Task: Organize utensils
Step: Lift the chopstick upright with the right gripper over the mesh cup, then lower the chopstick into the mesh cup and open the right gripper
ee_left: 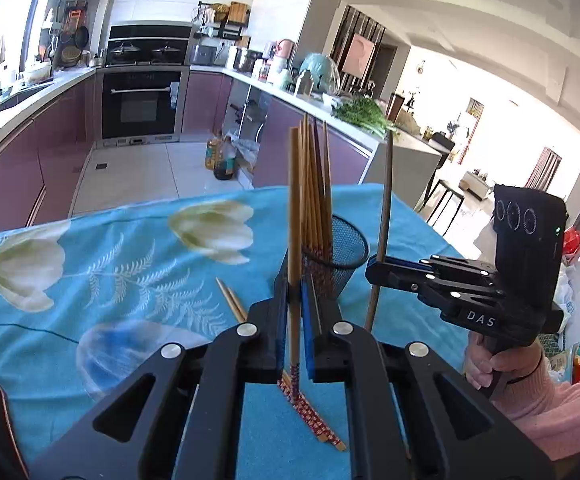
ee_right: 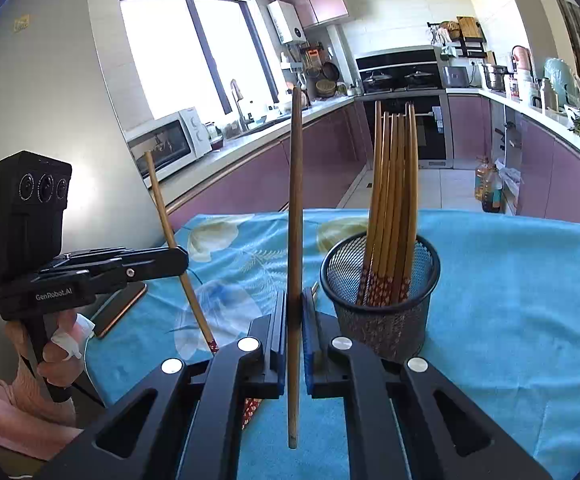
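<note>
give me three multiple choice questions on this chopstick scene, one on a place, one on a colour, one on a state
1. Where do most of the chopsticks stand?
A. in the black mesh cup
B. in the microwave
C. on the floor

2. What is the main colour of the tablecloth?
A. red
B. blue
C. black

3. What is the left gripper doing?
A. open over the cup
B. lying on the table
C. shut on one chopstick

Answers:
1 A, the bundle stands upright inside the mesh cup on the table.
2 B, the cloth is bright blue with pale flower prints.
3 C, its blue pads press on a single chopstick held nearly upright; the right gripper grips another chopstick the same way.
</note>
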The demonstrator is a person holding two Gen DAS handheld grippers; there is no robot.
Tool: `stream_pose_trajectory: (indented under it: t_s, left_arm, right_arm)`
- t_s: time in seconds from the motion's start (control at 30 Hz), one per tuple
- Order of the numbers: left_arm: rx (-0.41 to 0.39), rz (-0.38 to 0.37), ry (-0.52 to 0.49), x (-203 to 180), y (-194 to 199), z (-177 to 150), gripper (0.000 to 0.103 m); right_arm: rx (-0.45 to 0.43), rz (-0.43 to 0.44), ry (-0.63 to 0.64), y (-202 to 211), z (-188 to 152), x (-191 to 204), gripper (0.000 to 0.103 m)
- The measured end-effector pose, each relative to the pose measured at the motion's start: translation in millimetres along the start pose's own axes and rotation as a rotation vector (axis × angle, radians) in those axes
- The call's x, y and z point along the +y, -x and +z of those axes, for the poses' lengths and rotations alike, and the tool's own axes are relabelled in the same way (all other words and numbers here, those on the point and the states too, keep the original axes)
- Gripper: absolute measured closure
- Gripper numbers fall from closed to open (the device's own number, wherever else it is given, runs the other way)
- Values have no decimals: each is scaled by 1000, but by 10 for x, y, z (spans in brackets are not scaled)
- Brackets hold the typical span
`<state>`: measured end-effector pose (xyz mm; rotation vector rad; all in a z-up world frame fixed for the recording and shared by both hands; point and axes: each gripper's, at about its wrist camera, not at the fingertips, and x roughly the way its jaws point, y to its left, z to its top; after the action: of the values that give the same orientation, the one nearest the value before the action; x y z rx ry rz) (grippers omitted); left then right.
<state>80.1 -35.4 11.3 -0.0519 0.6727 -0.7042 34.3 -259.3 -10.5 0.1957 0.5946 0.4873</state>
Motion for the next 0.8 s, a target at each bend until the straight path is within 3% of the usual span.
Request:
stream_pose_trajectory:
  t_s: [0.8]
  left_arm:
    - [-163, -89, -25, -201, 13, 639, 95]
  right_arm:
    - [-168, -53, 47, 307, 555, -104, 97]
